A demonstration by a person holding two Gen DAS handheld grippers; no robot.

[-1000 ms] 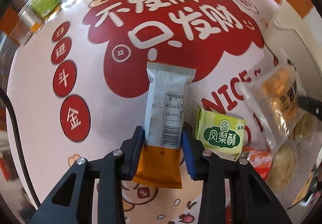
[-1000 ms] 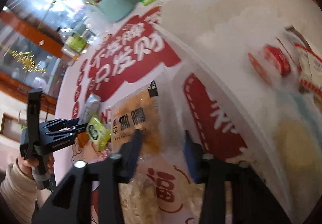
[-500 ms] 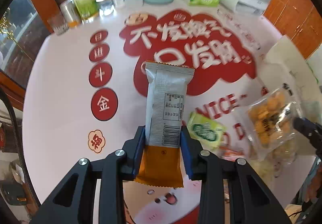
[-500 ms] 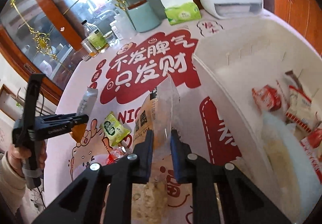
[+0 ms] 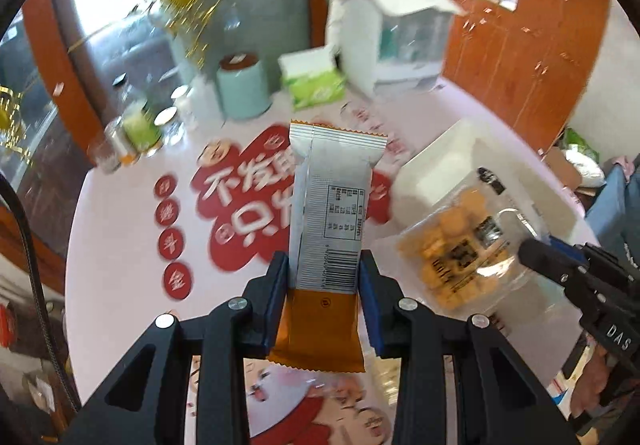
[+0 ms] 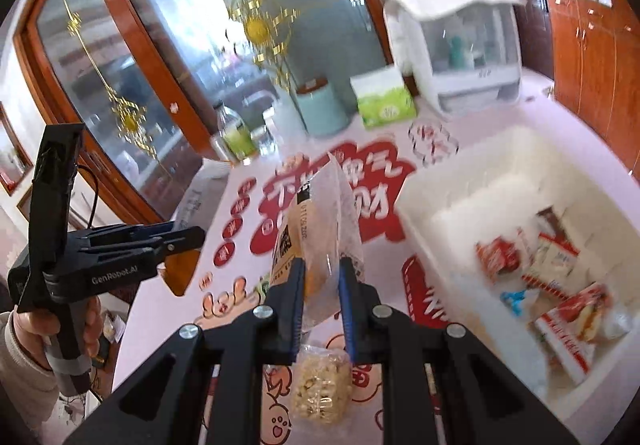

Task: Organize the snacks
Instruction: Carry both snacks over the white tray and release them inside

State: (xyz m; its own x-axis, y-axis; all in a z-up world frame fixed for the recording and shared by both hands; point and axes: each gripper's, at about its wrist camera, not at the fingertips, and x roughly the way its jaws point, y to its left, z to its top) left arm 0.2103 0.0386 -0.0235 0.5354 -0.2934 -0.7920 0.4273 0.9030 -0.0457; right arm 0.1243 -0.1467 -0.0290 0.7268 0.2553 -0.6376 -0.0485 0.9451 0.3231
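Left tongs [image 5: 323, 287] clamped on a flat foil snack bar wrapper [image 5: 330, 221], silver upper part with barcode and print, orange lower end with crimped zigzag edge hanging below the blue pads. Wrapper stands upright between the jaws, lifted off the desk [image 5: 120, 229], a glossy pink top with red printed characters.

Right tongs [image 6: 322, 287] closed on a clear crinkly plastic bag of yellow puffed bites [image 6: 320, 229], pinched near its lower part, bag rising ahead of the jaws and tilted a bit left. Same bag seen from the left camera, right of the left tongs, lumpy orange-yellow pieces inside.

White plastic bin [image 6: 516, 181], rectangular with smooth walls, sits right of the right tongs; inside it red-and-white snack packets [image 6: 560, 273]. Below the right tongs a small clear pouch of pale popcorn-like bits [image 6: 320, 391] lies on the desk.

Far ahead of both tongs: mint cylindrical canister [image 5: 242, 91], green tissue box [image 6: 384, 99], white domed storage cabinet [image 6: 456, 45] with clear front.
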